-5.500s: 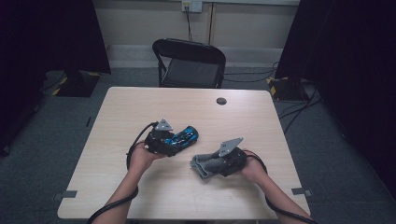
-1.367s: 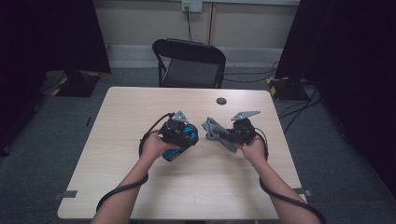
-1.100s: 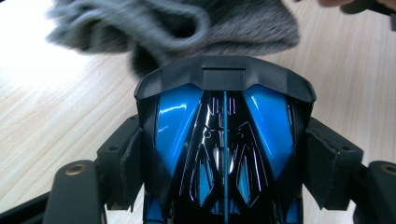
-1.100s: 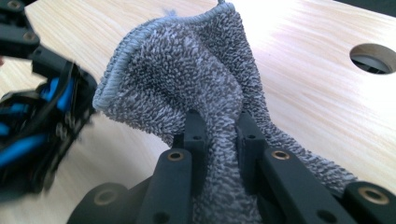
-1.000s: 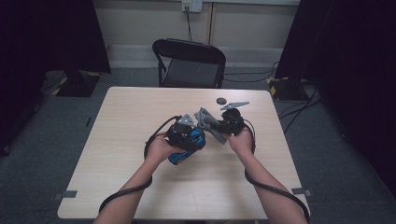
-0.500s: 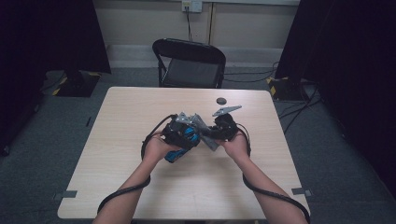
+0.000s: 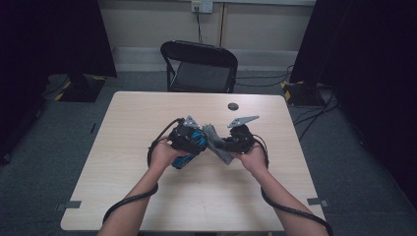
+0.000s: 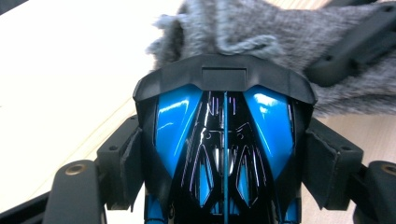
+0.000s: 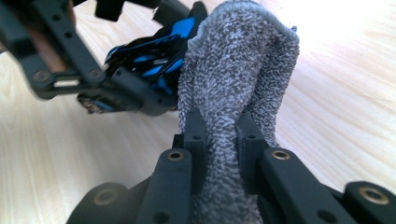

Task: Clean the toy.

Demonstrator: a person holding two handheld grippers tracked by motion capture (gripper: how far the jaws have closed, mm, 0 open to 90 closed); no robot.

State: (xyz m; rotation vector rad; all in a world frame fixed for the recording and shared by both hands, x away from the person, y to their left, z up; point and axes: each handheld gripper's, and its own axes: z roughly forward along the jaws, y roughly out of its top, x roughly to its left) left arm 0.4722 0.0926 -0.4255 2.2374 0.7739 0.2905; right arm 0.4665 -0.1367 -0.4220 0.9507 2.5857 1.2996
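Left gripper view is showing the left gripper with its fingers clamping a shiny blue and black toy car from both sides, so that one is gripping the car across its body. The car's black bumper end is pointing away from the camera and is touching a fuzzy grey cloth lying right past it. A black finger of the other gripper is pressing across that cloth at the upper right.

In the right gripper view, the right gripper is pinching the cloth tight between its fingers, closed on it, with the fabric bunching up and standing above them. The toy car is sitting just to the left of the cloth, touching it, with the left gripper's black arms wrapping around it.

From the high view, both hands are meeting near the middle of the wooden table, the left gripper and the right gripper facing each other with the cloth between them and the car slightly above the tabletop. A small dark round thing is lying near the far edge, and a black folding chair is standing behind the table.
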